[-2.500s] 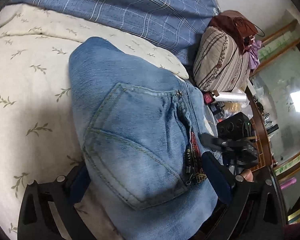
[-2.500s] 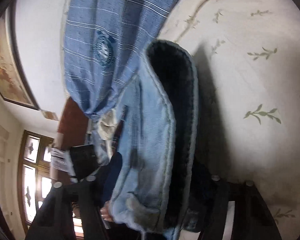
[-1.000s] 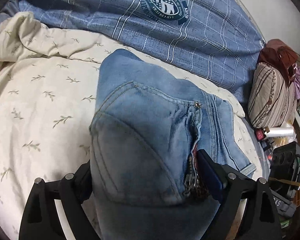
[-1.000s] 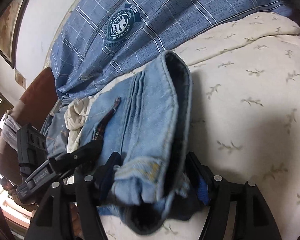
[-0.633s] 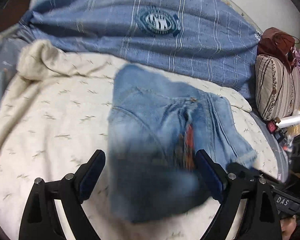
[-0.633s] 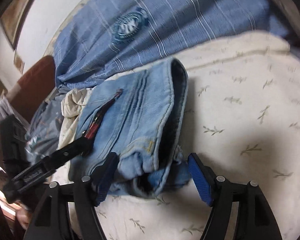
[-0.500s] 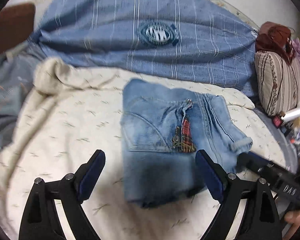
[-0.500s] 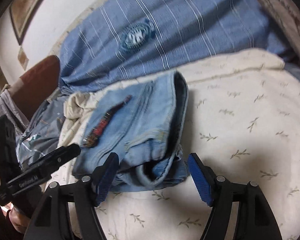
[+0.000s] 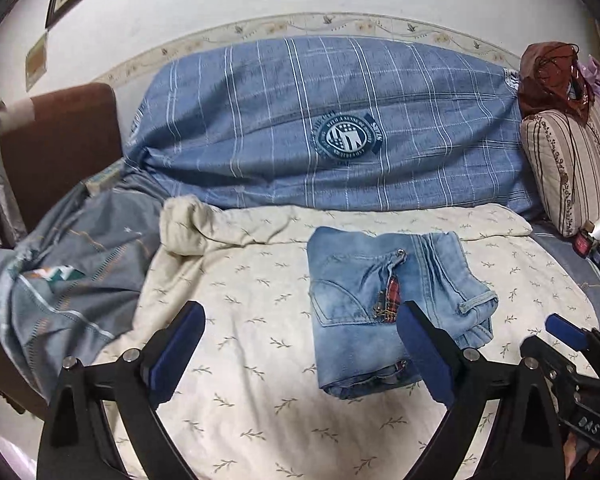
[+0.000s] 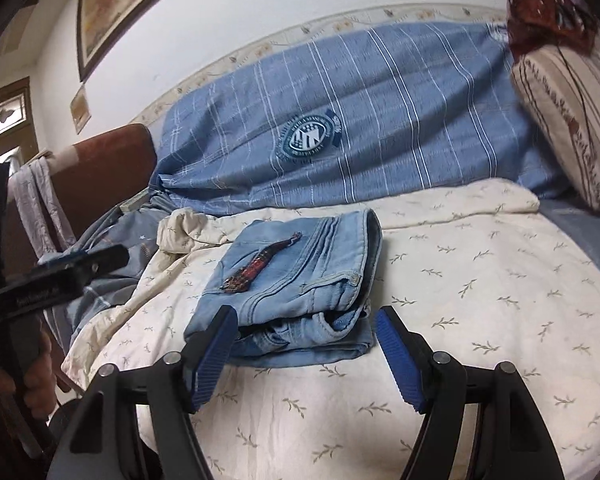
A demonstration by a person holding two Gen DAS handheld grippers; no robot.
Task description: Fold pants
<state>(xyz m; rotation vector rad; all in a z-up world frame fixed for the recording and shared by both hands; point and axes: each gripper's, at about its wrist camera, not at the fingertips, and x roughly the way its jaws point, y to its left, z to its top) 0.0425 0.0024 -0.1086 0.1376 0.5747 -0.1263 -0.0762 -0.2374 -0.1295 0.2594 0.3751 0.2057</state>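
The light blue denim pants (image 9: 384, 304) lie folded into a compact bundle on the cream leaf-print bedsheet (image 9: 252, 320), back pocket and a red plaid patch facing up. They also show in the right wrist view (image 10: 300, 280). My left gripper (image 9: 300, 344) is open and empty, pulled back from the bundle, its right finger in front of the bundle's near edge. My right gripper (image 10: 306, 344) is open and empty, just in front of the bundle's near end. The right gripper's blue pad shows at the right of the left wrist view (image 9: 568, 332).
A blue plaid duvet (image 9: 340, 128) with a round emblem lies along the wall behind the pants. A grey quilt (image 9: 68, 272) is bunched at the left by a brown headboard (image 9: 56, 148). A striped cushion (image 9: 572, 168) stands at the right.
Both grippers opened, let go of the folded pants and drew back. The bundle now rests on the sheet, farther from both cameras.
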